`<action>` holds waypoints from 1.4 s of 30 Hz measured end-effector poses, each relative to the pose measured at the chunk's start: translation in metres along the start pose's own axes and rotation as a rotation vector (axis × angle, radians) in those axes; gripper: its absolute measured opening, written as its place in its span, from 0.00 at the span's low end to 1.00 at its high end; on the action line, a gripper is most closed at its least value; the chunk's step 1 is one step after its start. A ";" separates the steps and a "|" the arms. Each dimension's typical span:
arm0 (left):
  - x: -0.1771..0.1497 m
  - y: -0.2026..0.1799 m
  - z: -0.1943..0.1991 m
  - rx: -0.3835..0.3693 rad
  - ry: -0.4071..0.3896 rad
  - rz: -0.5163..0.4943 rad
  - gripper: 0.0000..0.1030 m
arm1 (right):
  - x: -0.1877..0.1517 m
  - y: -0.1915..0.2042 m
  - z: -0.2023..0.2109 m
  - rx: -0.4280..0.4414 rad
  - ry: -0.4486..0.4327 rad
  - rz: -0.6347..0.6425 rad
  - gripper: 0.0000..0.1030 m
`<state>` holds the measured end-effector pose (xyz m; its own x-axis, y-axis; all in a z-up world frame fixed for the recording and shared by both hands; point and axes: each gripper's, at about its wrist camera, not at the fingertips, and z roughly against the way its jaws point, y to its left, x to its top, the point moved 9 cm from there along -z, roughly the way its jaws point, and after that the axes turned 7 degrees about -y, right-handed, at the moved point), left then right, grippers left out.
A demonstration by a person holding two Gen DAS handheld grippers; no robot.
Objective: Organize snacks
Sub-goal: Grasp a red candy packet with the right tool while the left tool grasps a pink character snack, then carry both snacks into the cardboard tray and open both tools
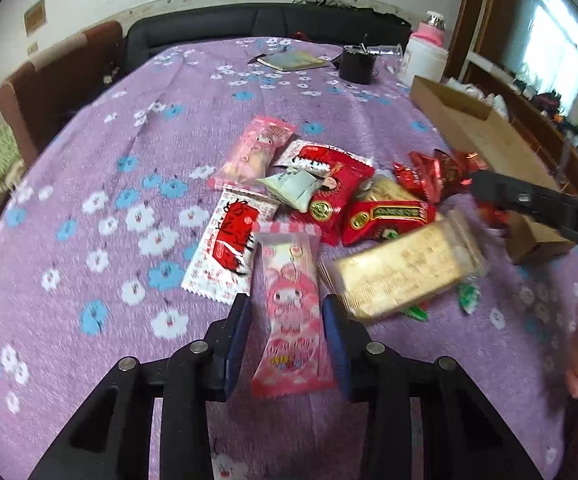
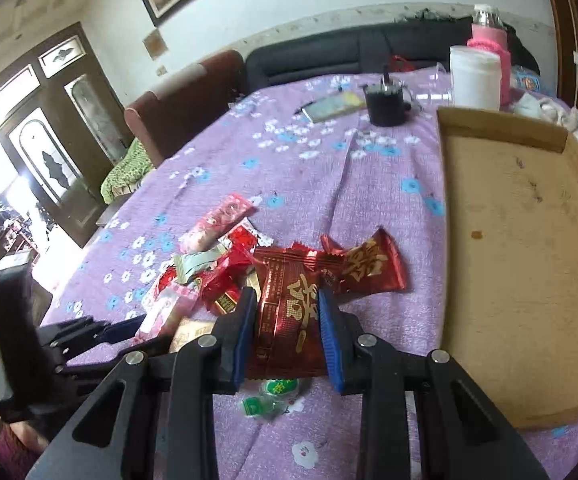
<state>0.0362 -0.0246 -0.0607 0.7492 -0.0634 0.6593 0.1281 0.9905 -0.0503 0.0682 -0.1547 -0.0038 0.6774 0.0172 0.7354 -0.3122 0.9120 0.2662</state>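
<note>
The left tool (image 1: 287, 344) has its blue pads against both edges of a pink packet (image 1: 291, 312), gripping it at the near edge of the snack pile on the bench (image 1: 89, 160); beside it lie a cracker pack (image 1: 405, 270) and a white-and-red packet (image 1: 229, 246); the right tool (image 2: 289, 334) is narrowed onto a dark red packet (image 2: 289, 304), pads pressing its sides; a second red packet (image 2: 369, 266) lies just beyond; a green candy (image 2: 273, 396) lies under it; the cardboard tray (image 2: 529, 240) stands to the right, apart from the pile.
</note>
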 end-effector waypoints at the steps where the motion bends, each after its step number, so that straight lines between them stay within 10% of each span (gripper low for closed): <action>1: 0.001 -0.002 -0.002 0.016 0.001 -0.014 0.38 | 0.003 -0.001 0.004 0.005 -0.017 -0.006 0.29; 3: 0.005 -0.004 -0.006 0.060 -0.008 -0.027 0.24 | 0.008 -0.003 0.011 0.019 -0.042 -0.019 0.29; 25: 0.050 -0.041 0.048 -0.018 -0.136 0.002 0.24 | 0.041 -0.065 0.049 0.105 -0.184 -0.265 0.29; 42: 0.119 -0.195 0.018 -0.204 -0.158 -0.134 0.24 | 0.047 -0.174 0.084 -0.131 -0.223 -0.418 0.29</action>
<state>0.0882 -0.2233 0.0411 0.6084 -0.1563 0.7781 0.3589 0.9286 -0.0941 0.0984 -0.3474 0.0363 0.5633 -0.4363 0.7016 0.0522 0.8663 0.4968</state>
